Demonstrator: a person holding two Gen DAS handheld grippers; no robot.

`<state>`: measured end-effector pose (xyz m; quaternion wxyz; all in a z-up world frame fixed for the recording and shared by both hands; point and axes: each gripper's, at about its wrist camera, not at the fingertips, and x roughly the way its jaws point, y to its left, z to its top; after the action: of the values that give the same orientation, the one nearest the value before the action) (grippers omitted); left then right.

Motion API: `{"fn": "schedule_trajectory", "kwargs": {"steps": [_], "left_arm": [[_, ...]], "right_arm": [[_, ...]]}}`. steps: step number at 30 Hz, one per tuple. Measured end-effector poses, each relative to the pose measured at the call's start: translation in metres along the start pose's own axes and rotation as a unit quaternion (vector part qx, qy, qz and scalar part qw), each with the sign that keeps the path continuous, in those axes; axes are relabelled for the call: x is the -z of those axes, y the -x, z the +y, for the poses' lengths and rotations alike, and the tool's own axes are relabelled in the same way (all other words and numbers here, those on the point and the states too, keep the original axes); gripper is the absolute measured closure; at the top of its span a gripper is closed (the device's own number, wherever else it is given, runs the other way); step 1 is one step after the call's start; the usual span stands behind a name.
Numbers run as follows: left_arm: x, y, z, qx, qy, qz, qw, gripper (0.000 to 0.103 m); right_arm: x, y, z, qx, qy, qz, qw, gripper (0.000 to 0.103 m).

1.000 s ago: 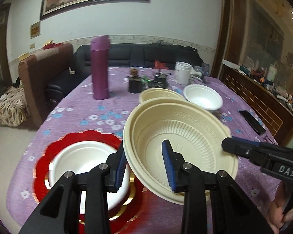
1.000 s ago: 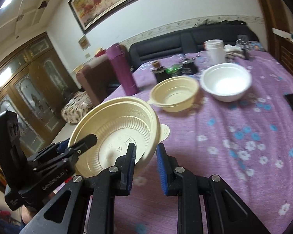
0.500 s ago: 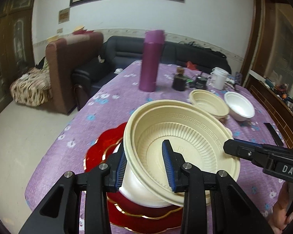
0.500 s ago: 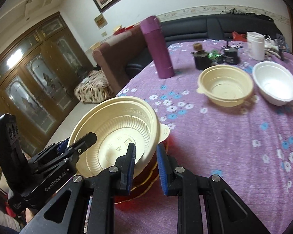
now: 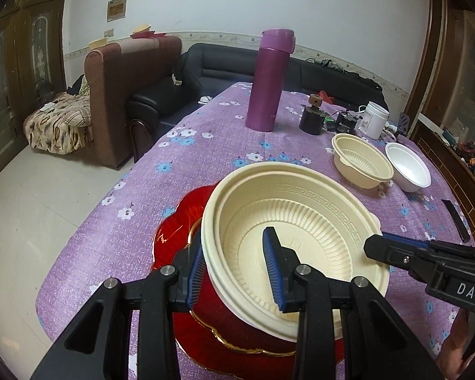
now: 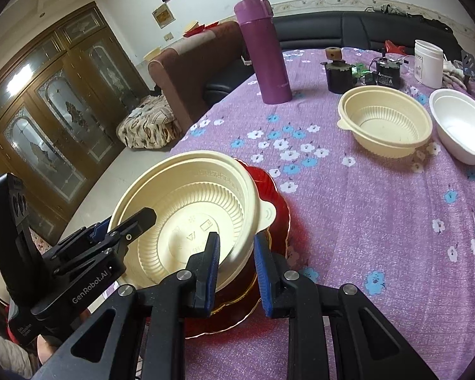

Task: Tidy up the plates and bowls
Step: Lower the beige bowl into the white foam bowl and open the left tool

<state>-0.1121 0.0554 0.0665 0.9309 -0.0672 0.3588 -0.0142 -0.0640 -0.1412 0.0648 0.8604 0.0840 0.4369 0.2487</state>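
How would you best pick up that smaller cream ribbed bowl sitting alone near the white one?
Probably by the rim of the smaller cream ribbed plastic bowl, from above on its near side: it sits upright and open, so one finger can slip inside the thin wall. The white bowl crowds its right.

Large cream bowl: matt moulded plastic, ribbed inner wall, embossed key-pattern rim. Red plate — high-gloss finish with gilt edging. Worktop: covered in purple floral cloth, finely textured. Fingers: black matt plastic, blue ridged rubber-like pads. Purple flask — smooth satin surface. White bowl: matt, foam-like.
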Motion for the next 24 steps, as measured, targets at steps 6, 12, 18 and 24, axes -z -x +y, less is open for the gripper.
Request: {"fn": "schedule_trajectory", "kwargs": {"steps": [6, 12, 18, 24], "left_arm": [[0.003, -0.0059, 0.0031, -0.004, 0.004, 0.007, 1.0, 0.07], [0.0031, -0.0054, 0.0048, -0.007, 0.006, 0.005, 0.9999, 0.07], [0.003, -0.003, 0.0063, -0.012, 0.008, 0.004, 0.9999, 0.066], [0.0021, 0.0026, 0.0057, -0.017, 0.007, -0.002, 0.9998, 0.065]], "right_arm": [[0.0005, -0.0057, 0.0005, 0.001, 0.004, 0.002, 1.0, 0.078], [0.0013, -0.0056, -0.0009, -0.009, 0.002, 0.006, 1.0, 0.078], [0.0023, -0.0044, -0.0033, -0.017, -0.002, 0.007, 1.0, 0.078], [0.0035, -0.0008, -0.004, -0.02, 0.001, 0.005, 1.0, 0.077]]}}
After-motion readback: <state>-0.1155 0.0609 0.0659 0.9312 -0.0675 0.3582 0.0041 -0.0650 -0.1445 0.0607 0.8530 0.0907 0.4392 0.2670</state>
